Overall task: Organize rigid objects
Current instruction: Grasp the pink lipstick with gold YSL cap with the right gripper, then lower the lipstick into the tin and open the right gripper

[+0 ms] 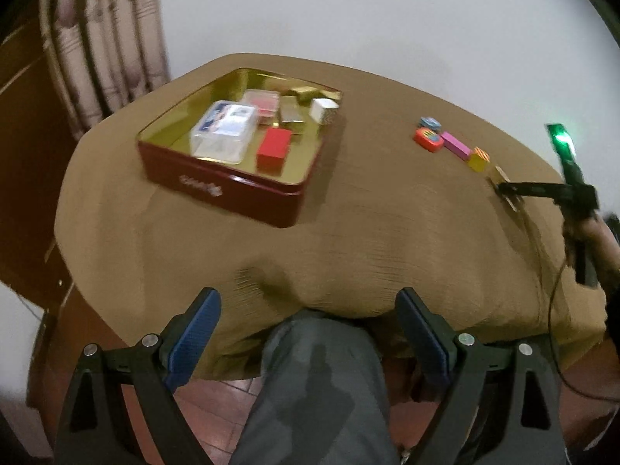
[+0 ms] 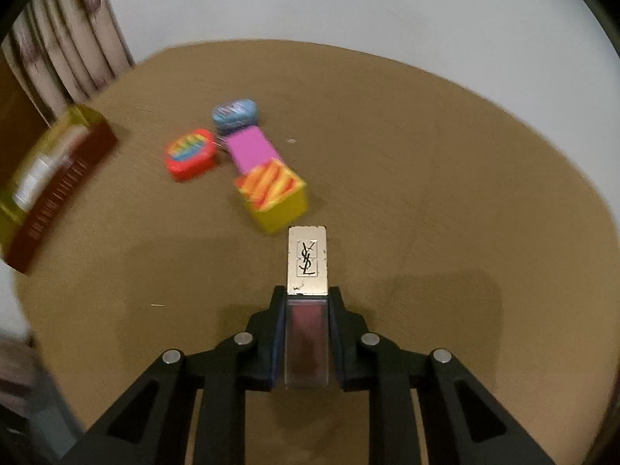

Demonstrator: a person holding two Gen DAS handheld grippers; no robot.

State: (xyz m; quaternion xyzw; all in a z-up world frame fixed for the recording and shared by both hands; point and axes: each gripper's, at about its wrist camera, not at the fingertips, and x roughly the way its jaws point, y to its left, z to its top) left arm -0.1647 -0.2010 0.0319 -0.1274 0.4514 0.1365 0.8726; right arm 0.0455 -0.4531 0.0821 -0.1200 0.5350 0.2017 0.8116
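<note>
My right gripper [image 2: 306,290] is shut on a gold lipstick case [image 2: 307,259] with a black logo, low over the tan tablecloth. Just beyond it lie a yellow striped cube [image 2: 275,193], a pink block [image 2: 252,149], a red oval tin [image 2: 190,153] and a blue oval tin [image 2: 234,114]. The open red tin box [image 1: 217,190] with a gold inside holds a clear plastic box [image 1: 224,131], a red block [image 1: 273,149], a white cube [image 1: 323,110] and other small boxes. My left gripper [image 1: 308,296] is open and holds nothing, off the table's near edge.
The round table [image 1: 348,240] has a draped tan cloth and stands by a white wall. A curtain [image 1: 108,38] hangs at the left. The person's grey trouser leg [image 1: 317,379] is under my left gripper. A thin cable [image 1: 550,310] runs down the right side.
</note>
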